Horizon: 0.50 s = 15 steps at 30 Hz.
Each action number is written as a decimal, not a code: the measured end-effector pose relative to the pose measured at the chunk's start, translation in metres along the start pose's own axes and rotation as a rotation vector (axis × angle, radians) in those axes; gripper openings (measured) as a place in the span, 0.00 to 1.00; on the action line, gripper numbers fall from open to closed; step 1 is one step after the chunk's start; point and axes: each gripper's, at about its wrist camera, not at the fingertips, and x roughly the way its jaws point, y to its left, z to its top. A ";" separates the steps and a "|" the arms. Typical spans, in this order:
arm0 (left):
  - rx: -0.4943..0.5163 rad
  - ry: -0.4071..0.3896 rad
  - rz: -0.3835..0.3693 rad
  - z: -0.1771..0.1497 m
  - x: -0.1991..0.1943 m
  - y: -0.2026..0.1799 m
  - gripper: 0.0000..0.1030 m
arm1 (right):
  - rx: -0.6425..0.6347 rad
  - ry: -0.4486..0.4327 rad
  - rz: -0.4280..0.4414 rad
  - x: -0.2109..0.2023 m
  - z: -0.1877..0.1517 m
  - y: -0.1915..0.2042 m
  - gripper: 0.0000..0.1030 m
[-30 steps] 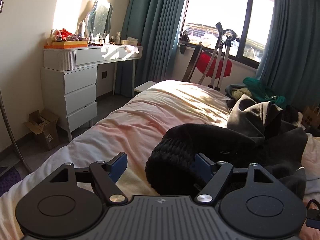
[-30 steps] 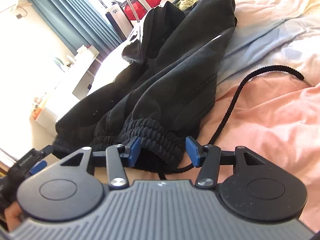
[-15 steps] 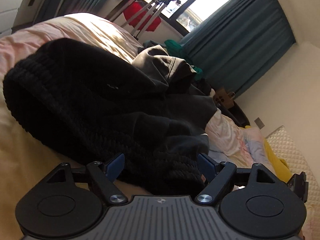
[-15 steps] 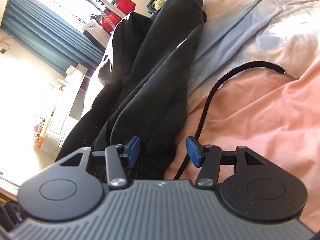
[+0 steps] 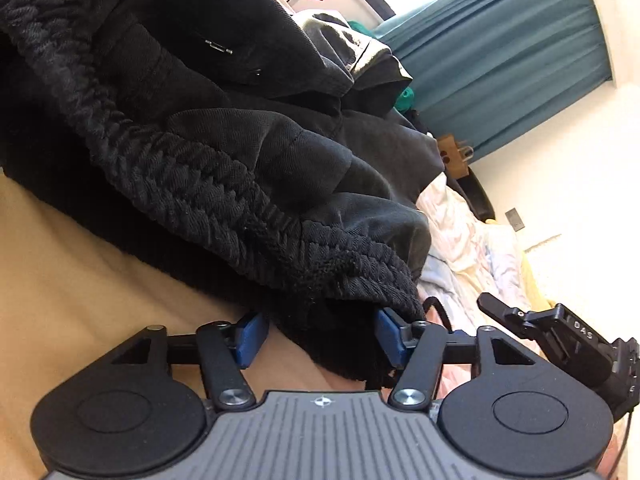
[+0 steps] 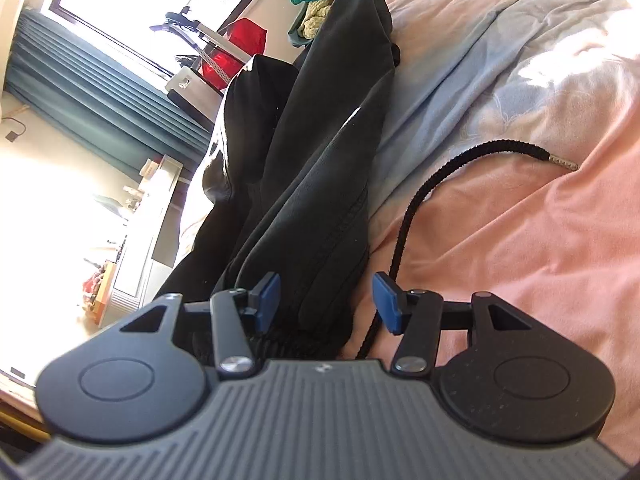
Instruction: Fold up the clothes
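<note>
Black cotton sweatpants [image 5: 248, 128] with a ribbed elastic waistband [image 5: 224, 200] lie bunched on the pink bedsheet [image 6: 520, 264], legs running away from the waistband toward the teal curtains [image 5: 512, 40]. Left gripper [image 5: 318, 338] has its blue-padded fingers spread wide with the waistband's corner lying between them, not pinched. Right gripper [image 6: 326, 298] is equally wide open over the waistband edge, and the black braided drawstring [image 6: 460, 168] trails from the waistband past its right finger across the sheet.
</note>
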 end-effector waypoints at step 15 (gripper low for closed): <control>0.093 0.006 0.068 0.009 -0.018 -0.017 0.12 | -0.033 0.045 -0.010 0.012 -0.002 -0.003 0.53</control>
